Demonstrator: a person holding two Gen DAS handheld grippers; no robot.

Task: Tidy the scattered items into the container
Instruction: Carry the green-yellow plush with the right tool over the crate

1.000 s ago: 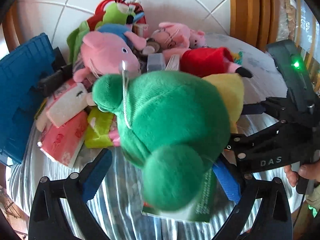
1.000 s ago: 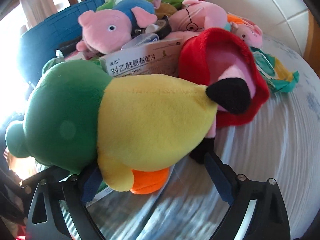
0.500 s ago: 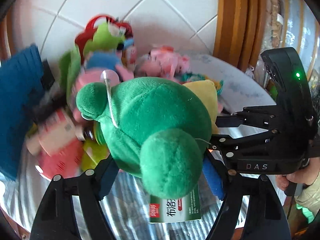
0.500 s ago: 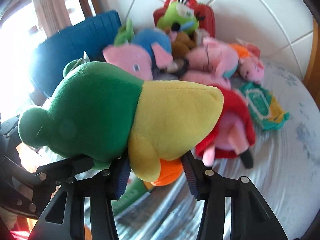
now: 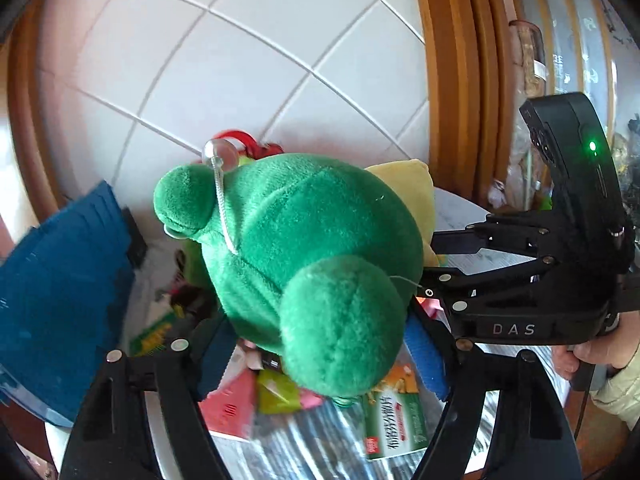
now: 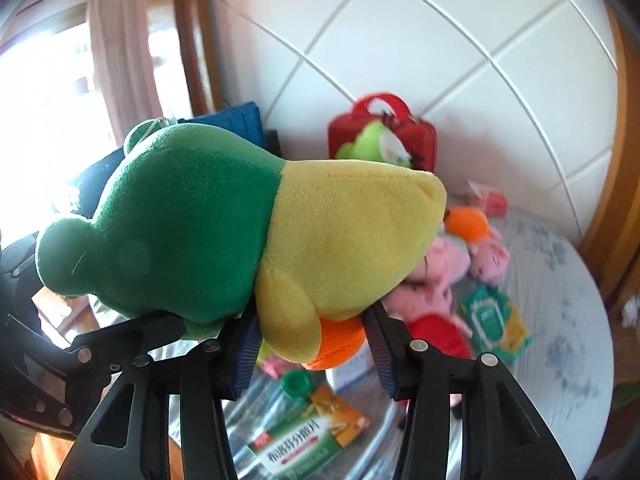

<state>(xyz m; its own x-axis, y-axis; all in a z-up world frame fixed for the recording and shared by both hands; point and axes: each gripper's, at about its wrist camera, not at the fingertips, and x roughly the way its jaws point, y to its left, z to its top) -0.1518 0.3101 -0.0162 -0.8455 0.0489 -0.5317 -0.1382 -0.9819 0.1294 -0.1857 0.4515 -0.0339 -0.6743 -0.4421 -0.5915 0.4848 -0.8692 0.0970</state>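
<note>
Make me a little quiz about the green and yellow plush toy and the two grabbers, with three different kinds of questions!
1. True or false: the plush toy is lying flat on the table.
2. Which gripper squeezes the toy's green head end? A) left gripper B) right gripper C) neither
3. Fill in: the container beside the pile is coloured ____.

Key
1. False. It is held up in the air, above the medicine box and the pink plush pigs.
2. A. The right gripper clamps the yellow body by its orange foot.
3. Blue.
</note>
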